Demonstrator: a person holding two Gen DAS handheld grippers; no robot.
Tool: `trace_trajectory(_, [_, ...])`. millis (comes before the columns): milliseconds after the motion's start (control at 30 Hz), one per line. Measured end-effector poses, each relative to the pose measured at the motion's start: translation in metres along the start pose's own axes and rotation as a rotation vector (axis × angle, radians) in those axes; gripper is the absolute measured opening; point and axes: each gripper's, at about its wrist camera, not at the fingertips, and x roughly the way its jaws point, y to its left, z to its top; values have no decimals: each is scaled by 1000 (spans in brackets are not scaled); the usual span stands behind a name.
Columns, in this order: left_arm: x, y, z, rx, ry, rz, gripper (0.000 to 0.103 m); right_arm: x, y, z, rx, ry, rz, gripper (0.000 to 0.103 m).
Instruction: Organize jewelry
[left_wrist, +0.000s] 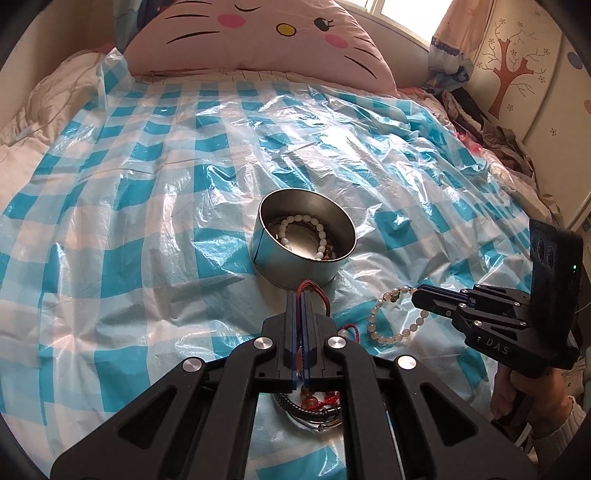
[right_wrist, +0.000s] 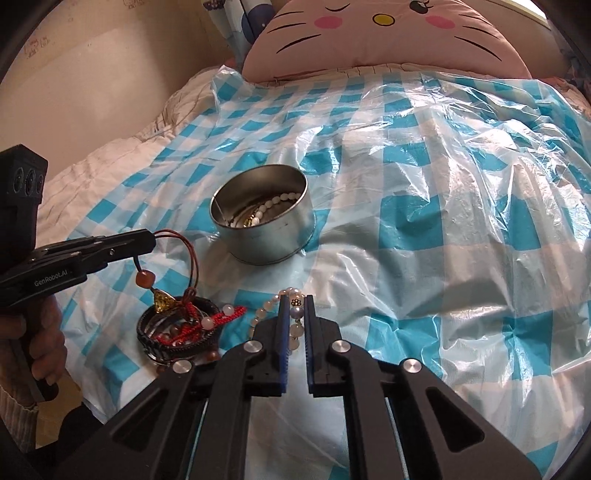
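A: Where's the jewelry rn?

B: Three spots. The round metal tin (left_wrist: 291, 254) sits centre frame in my left wrist view, on the blue-and-white checked plastic sheet (left_wrist: 147, 184); a white bead bracelet (left_wrist: 295, 230) lies coiled inside w/ other pieces I can't make out. Lower left of the right wrist view there's a tangled pile (right_wrist: 177, 328): a black braided bangle, red cord, a few beads. Third is the pale bead bracelet (left_wrist: 384, 314), lower right of the left view, just beside the tin.

A: Grippers?

B: My left gripper (left_wrist: 300, 295) is clamped tight on a thin brown cord (right_wrist: 184, 251). The cord loops out past the tips; in the right view an orange bead (right_wrist: 144, 279) and a yellowish pendant (right_wrist: 163, 299) hang from it, the pendant right at the pile, can't tell if it's touching.

A: And the right?

B: My right gripper (right_wrist: 296, 300) has the pale bead bracelet between its fingers, a dark flower-shaped bead at the tips. The left view shows the tips pinched onto the strand, rest of the loop drooping onto the plastic. So clenched on it.

A: Surroundings?

B: Bed. Pink cat-face pillow (left_wrist: 266, 33) at top of both views, cream quilt (right_wrist: 110, 155) left of the plastic. A hand (left_wrist: 535, 398) in a knit sleeve holds the right handle, lower right of the left view.
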Motion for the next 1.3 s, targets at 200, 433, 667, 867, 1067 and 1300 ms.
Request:
trace_trajectory(200, [-9, -8, 13, 15, -22, -4, 2, -20, 4, 12, 32, -61, 50, 8])
trace_trajectory(433, [1, -15, 36, 13, -48, -17, 2, -26, 5, 33, 44, -115, 80, 8])
trace_trajectory(667, [26, -21, 65, -18, -75, -45, 2, -17, 8, 62, 46, -151, 110, 8])
trace_trajectory(867, [56, -3, 70, -81, -32, 44, 6, -2, 16, 92, 61, -183, 151, 8])
trace_trajectory(1067, [40, 16, 38, -143, -40, 122, 27, 38, 13, 104, 91, -114, 72, 31])
trace_trajectory(1300, [11, 10, -8, -238, -96, 221, 48, 10, 11, 65, 68, -131, -19, 33])
